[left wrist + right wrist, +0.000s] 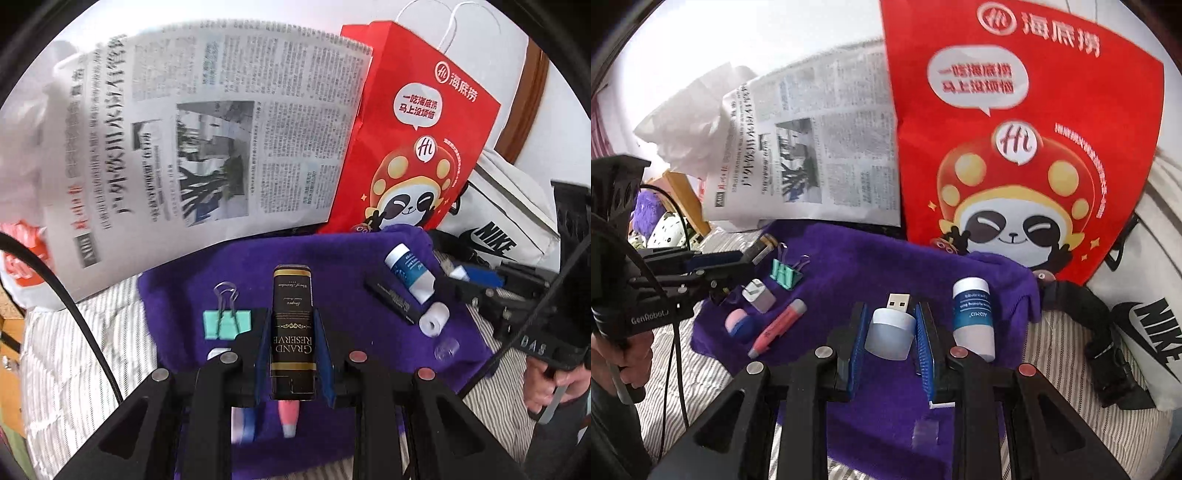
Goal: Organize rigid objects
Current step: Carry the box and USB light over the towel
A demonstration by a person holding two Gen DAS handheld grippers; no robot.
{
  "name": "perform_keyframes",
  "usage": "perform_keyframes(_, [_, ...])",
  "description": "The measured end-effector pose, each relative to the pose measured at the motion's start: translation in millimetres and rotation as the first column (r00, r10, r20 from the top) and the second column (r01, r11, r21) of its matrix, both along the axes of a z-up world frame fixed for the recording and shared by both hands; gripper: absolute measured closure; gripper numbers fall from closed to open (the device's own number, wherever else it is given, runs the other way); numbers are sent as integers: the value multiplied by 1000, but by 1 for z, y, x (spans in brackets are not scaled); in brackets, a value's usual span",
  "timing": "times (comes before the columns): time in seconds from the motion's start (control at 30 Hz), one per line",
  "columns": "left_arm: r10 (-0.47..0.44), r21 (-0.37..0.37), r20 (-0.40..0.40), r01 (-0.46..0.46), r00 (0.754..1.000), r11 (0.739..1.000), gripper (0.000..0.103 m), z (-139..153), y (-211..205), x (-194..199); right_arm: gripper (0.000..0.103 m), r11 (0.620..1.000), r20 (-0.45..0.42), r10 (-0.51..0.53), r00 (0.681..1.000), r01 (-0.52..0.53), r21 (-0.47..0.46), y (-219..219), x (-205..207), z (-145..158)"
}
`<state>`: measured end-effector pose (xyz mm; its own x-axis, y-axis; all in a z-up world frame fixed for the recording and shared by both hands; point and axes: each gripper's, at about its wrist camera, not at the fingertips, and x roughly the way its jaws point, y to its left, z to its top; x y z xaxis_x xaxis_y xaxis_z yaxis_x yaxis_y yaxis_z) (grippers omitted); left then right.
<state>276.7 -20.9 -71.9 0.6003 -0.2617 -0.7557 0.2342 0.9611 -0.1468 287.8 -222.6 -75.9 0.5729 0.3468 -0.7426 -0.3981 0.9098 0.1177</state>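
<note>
left gripper [293, 332]: fingers clamped on black box [293, 325], "GRAND RESERVE"
right gripper [891, 332]: fingers narrow around USB plug [891, 330], contact unclear
red bag [1015, 129]: upper right, "Hi" logo
white bag [495, 236]: right edge, "NIKE"

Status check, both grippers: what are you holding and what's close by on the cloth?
Left gripper shut on black Grand Reserve box. Right gripper shut on USB plug-in light. White tube just right of right jaws; mint binder clip beside left jaws.

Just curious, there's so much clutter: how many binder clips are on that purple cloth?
1. A mint-green binder clip lies on the purple cloth, just left of the left tool's black box. Others may be hidden.
</note>
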Motion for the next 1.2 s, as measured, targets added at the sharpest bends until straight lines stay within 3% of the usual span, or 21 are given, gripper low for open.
perform_keyframes(0.33, [-11,36,-46,13,999,999,81,-27,-9,11,77,999,-57,20,998,-22,-27,-6,4,-21])
perform_keyframes(0.7, [-24,25,-42,25,999,999,81,-25,-10,11,77,994,-57,63,996,-68,-83,8,1,-25])
perform_keyframes(0.9, [-31,28,-51,32,998,999,80,-27,-10,12,77,988,-89,63,994,-75,-134,15,6,-40])
perform_keyframes(1.2, [-37,26,-71,39,997,999,80,-35,-8,16,77,985,-134,85,987,-104,-140,23,15,-63])
